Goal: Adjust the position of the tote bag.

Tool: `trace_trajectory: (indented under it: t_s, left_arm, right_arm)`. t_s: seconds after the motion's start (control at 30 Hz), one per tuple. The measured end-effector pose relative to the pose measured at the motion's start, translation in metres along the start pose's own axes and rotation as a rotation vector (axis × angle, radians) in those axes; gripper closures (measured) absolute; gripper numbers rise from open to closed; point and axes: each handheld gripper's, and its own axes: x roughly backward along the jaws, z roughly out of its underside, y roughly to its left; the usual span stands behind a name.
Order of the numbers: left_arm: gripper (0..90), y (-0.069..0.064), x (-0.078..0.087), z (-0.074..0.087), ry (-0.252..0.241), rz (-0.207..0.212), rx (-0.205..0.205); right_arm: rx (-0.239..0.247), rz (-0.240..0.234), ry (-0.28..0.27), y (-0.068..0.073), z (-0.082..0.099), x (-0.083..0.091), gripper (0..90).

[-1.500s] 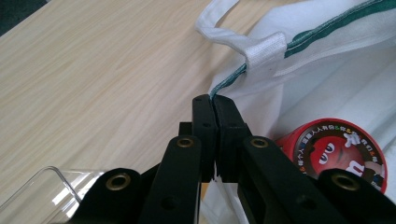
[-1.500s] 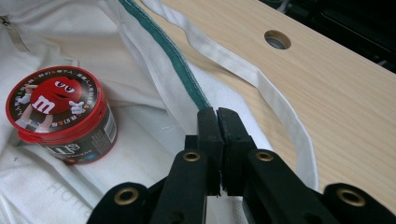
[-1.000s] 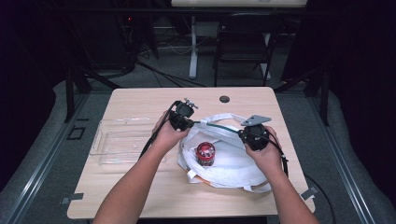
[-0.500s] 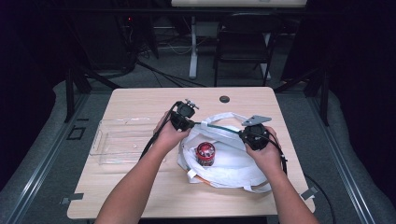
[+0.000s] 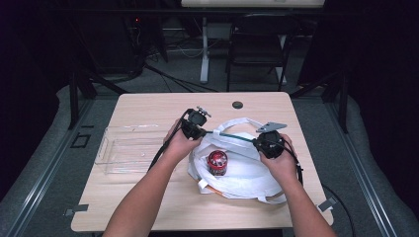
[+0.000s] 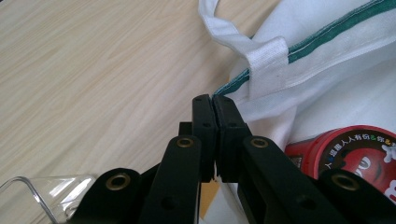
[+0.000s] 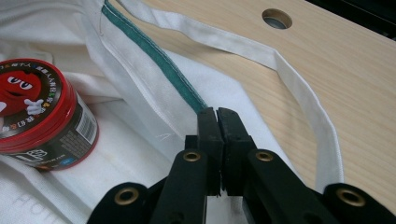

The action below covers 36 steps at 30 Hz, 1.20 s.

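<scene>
A white cloth bag (image 5: 247, 173) with a green-trimmed rim (image 7: 154, 53) lies on the wooden table (image 5: 148, 202). A red candy can (image 5: 217, 162) stands in its open mouth. My left gripper (image 5: 205, 131) is shut on the rim at the bag's left side; in the left gripper view its jaws (image 6: 215, 100) pinch the green edge just below a handle strap (image 6: 261, 51), with the can (image 6: 350, 154) at the right. My right gripper (image 5: 257, 141) is shut on the same rim farther right (image 7: 217, 114), with the can (image 7: 37, 112) to its left. The rim runs taut between the two grippers.
A clear plastic tray (image 5: 128, 148) lies left of the bag, its corner (image 6: 28, 191) close to my left gripper. A round cable hole (image 5: 237, 104) sits near the table's far edge. The bag's loose handle strap (image 7: 299, 79) lies on the wood behind it.
</scene>
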Motion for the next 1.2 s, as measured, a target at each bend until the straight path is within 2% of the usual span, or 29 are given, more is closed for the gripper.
trace_trajectory:
  t_s: [0.47,1.2]
  left_arm:
    - [88.4,0.0,-0.011,0.004,0.027,-0.005,0.008]
    - [88.3,-0.001,-0.025,0.009,0.04,0.003,0.021]
  right_arm:
    - [-0.001,0.0,0.015,0.0,0.003,-0.005,89.2]
    - [-0.028,-0.009,0.027,-0.002,0.011,-0.014,89.2]
